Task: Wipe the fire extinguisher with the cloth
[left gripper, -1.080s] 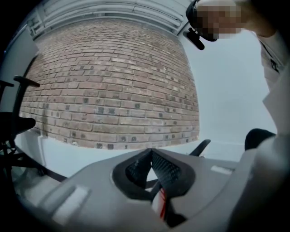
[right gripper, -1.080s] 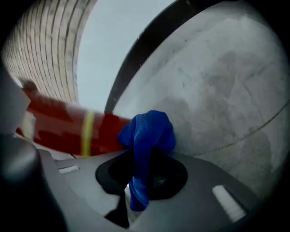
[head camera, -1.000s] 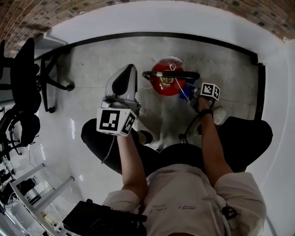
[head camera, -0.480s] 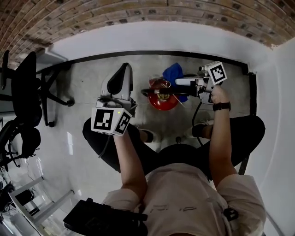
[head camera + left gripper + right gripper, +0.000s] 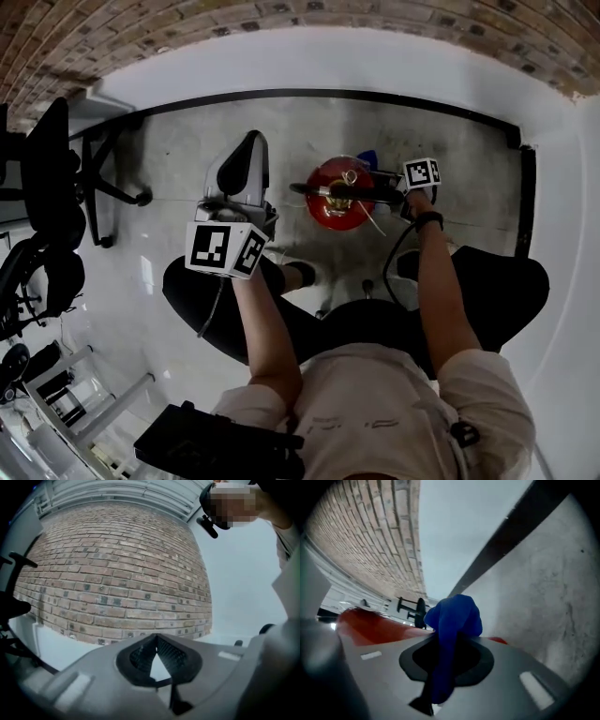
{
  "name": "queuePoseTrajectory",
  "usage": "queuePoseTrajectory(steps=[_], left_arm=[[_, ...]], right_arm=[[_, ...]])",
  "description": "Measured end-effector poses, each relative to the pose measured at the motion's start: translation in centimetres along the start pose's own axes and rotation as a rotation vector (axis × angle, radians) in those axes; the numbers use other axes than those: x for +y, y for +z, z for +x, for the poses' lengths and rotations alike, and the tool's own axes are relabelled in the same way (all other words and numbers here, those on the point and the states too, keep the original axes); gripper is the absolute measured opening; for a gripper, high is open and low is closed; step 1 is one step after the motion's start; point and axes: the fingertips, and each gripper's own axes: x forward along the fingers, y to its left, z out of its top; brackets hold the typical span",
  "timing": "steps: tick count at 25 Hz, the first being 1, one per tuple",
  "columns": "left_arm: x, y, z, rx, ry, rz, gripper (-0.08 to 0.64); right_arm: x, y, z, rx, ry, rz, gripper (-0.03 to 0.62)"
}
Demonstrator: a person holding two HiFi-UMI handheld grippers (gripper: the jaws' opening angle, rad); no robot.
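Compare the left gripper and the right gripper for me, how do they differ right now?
The right gripper is clamped on a blue cloth; the left gripper holds nothing, its fingers meeting at the tips. The right gripper is right beside the red fire extinguisher; the left gripper is off to the extinguisher's left, clear of it, facing the brick wall. Both are shut.

Pale shirt (image 5: 375,394), dark trousers (image 5: 506,291), black wristband (image 5: 430,219), grey marker-cubed left tongs (image 5: 155,638)
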Motion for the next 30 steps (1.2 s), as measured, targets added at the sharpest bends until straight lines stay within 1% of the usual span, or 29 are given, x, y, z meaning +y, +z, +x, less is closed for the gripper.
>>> queuePoseTrajectory(steps=[4,7,8,10,12,13,14,16,17,19,20,21,23,24,25,26,28,29,30], left_arm=[[0.5,-1.1,0.0,0.024,0.007,-0.002,0.005],[1.3,-1.9,-0.6,0.044,0.033,0.002,0.004],[1.5,-1.9,-0.9,0.045,0.039,0.003,0.003],[2.0,-1.6,-1.4,0.041,0.047,0.012,0.005],[2.5,-1.1,-1.7,0.036,0.051,0.025,0.004],[2.8,-0.8,-1.8,0.031,0.052,0.028,0.005],[3.1,-0.4,-1.9,0.021,0.054,0.029,0.005],[3.6,0.4,-1.9,-0.005,0.056,0.024,0.004],[3.7,0.8,-1.9,-0.017,0.054,0.018,0.004],[3.7,1.1,-1.7,-0.033,0.046,0.008,0.003],[3.6,1.2,-1.6,-0.039,0.042,0.002,0.003],[3.5,1.2,-1.6,-0.043,0.038,-0.004,0.004],[3.5,1.3,-1.7,-0.048,0.033,-0.017,0.004],[3.5,1.2,-1.8,-0.049,0.032,-0.023,0.004],[3.6,1.2,-1.8,-0.049,0.031,-0.028,0.004],[3.6,1.1,-1.9,-0.049,0.033,-0.033,0.004],[3.7,0.9,-2.1,-0.048,0.038,-0.039,0.004],[3.8,0.7,-2.1,-0.044,0.042,-0.040,0.004],[3.8,0.5,-2.1,-0.039,0.045,-0.040,0.005]], right_arm=[[-9.5,-1.3,1.2,-0.002,-0.252,0.030,0.066],[-15.7,-4.1,0.2,0.068,-0.456,0.050,0.066],[-17.0,-5.0,-0.3,0.092,-0.493,0.048,0.066],[-17.9,-5.7,-0.7,0.147,-0.519,0.025,0.066],[-17.1,-5.3,-0.7,0.274,-0.543,-0.053,0.066],[-15.5,-4.0,-0.5,0.317,-0.521,-0.103,0.066],[-12.5,-1.8,-0.1,0.315,-0.457,-0.149,0.066],[-3.5,4.3,0.5,0.211,-0.261,-0.255,0.066],[1.3,7.4,0.2,0.148,-0.182,-0.335,0.067],[10.3,12.2,-1.2,0.063,-0.086,-0.512,0.067],[14.6,13.6,-2.0,0.050,-0.033,-0.582,0.067],[18.9,14.2,-2.5,0.057,0.041,-0.632,0.067],[26.6,13.6,-3.1,0.121,0.236,-0.674,0.067],[29.5,12.5,-3.0,0.183,0.325,-0.678,0.067],[31.3,11.0,-2.7,0.266,0.384,-0.680,0.067],[32.1,9.2,-2.2,0.365,0.407,-0.686,0.067],[30.9,5.7,-0.6,0.560,0.377,-0.704,0.067],[29.6,4.8,0.3,0.614,0.359,-0.692,0.068],[28.4,4.6,1.1,0.631,0.349,-0.659,0.067]])
